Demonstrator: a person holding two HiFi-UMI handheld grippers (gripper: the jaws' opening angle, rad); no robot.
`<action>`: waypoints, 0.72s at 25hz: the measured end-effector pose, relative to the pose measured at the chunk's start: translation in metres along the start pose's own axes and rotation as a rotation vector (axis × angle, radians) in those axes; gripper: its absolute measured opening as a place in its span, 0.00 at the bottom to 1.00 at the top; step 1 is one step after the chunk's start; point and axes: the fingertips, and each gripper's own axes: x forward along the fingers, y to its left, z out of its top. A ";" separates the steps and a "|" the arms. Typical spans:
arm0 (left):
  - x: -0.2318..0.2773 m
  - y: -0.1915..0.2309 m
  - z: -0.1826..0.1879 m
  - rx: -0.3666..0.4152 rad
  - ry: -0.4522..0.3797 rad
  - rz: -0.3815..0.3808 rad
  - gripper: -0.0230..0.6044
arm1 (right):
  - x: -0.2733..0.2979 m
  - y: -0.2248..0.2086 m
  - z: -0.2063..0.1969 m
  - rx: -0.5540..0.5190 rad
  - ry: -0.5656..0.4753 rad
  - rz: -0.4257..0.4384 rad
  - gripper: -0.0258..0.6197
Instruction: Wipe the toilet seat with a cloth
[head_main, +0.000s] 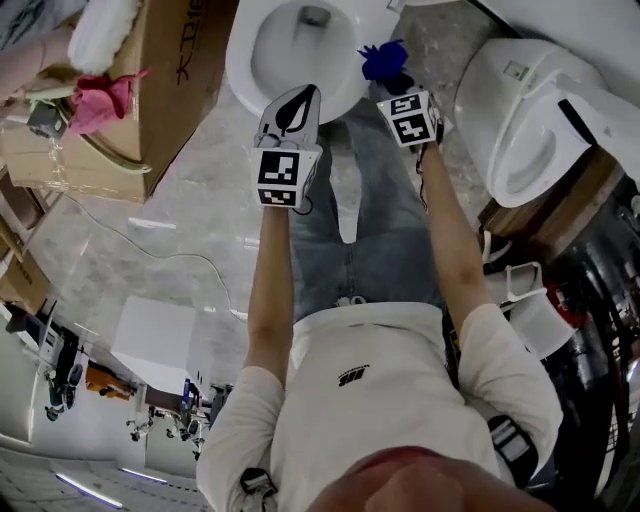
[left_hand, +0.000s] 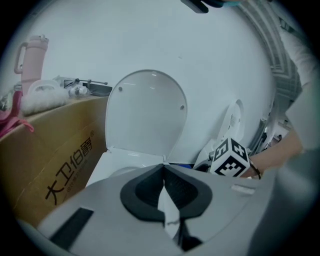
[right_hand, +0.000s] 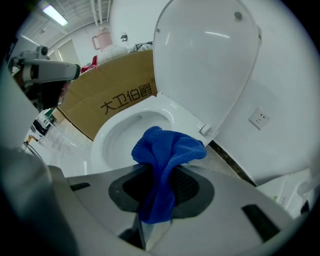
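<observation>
My right claw (right_hand: 161, 169) is clenched on the blue cloth (right_hand: 167, 150). It grips a fold low down, so the loose bulk bunches out past the tips, which leaves soft cloth, not my jaws, to meet the porcelain. In the head view the cloth (head_main: 383, 60) hangs just off the right edge of the toilet seat (head_main: 243, 60) and does not yet touch it. My left claw (left_hand: 164, 171) is pressed closed with nothing in it, held over the seat's near edge; I judge it is only waiting. The lid (right_hand: 210, 60) stands up against the wall, leaving the whole ring bare for wiping. A cardboard box (right_hand: 115, 95) sits on the floor by the toilet's left side, and a second toilet (head_main: 520, 120) stands to the right.
</observation>
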 end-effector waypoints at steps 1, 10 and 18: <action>-0.009 -0.005 0.006 0.006 0.000 -0.006 0.05 | -0.015 0.005 0.004 0.004 -0.014 0.002 0.18; -0.102 -0.030 0.094 0.045 -0.057 -0.022 0.05 | -0.168 0.040 0.079 -0.035 -0.191 -0.036 0.18; -0.178 -0.031 0.187 0.083 -0.180 0.022 0.05 | -0.296 0.068 0.178 -0.107 -0.420 -0.053 0.18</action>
